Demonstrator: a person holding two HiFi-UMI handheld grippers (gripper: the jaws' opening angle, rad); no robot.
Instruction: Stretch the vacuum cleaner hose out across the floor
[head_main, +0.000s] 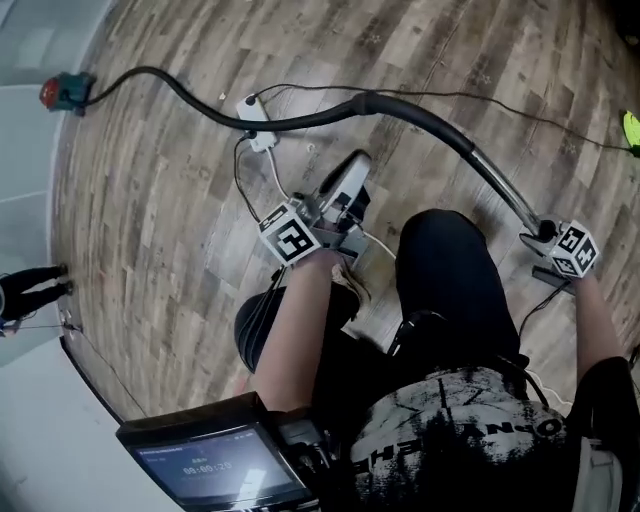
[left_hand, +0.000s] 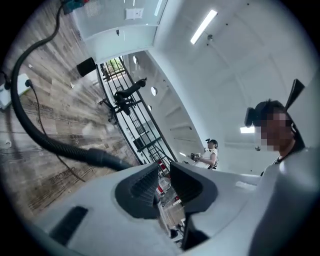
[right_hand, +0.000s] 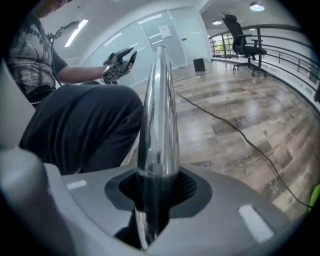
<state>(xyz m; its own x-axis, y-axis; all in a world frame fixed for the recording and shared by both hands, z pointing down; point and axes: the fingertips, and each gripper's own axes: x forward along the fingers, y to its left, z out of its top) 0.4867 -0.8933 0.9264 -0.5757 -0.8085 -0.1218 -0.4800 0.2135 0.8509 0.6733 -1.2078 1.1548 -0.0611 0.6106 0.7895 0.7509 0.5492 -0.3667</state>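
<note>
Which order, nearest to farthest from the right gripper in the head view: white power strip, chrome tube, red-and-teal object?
1. chrome tube, clamped in the right gripper, right side.
2. white power strip, upper middle floor.
3. red-and-teal object, far upper left.

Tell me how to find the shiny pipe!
On the wooden floor, follow the thick black hose toward the right gripper. The pipe is the stiff end clamped there. It alone is shiny silver; the cables nearby are thin and dark.

Black hose (head_main: 300, 122) runs from red-teal unit (head_main: 65, 92) at top left across wood floor (head_main: 150, 200), past white power strip (head_main: 257, 120), into metal tube (head_main: 495, 180) ending at right gripper (head_main: 545, 238). Left gripper (head_main: 345, 185) mid-frame, below hose.
</note>
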